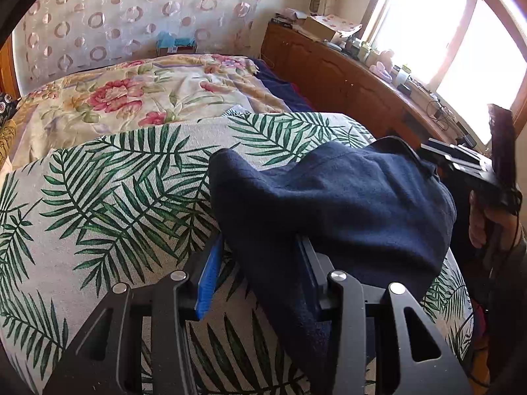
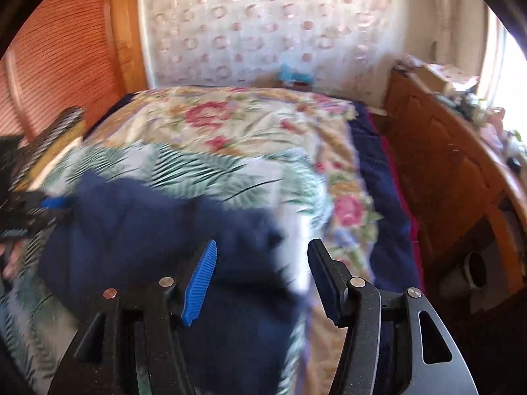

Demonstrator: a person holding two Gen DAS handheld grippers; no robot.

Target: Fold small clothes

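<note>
One navy garment [image 1: 332, 197], soft and fleecy, is seen bunched in a rumpled heap on the palm-leaf cloth [image 1: 108, 204] spread over the bed. No label or writing can be read. The left gripper [image 1: 260, 247] is parted, with a fold draped over its right finger; whether anything is pinched cannot be told. The right gripper [image 2: 263, 256] is seen wide apart above the garment's edge, nothing clamped. Two grippers, one garment.

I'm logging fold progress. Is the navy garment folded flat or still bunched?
Bunched: the navy garment humps unevenly on the palm-leaf cloth, draped over one left gripper finger.
</note>
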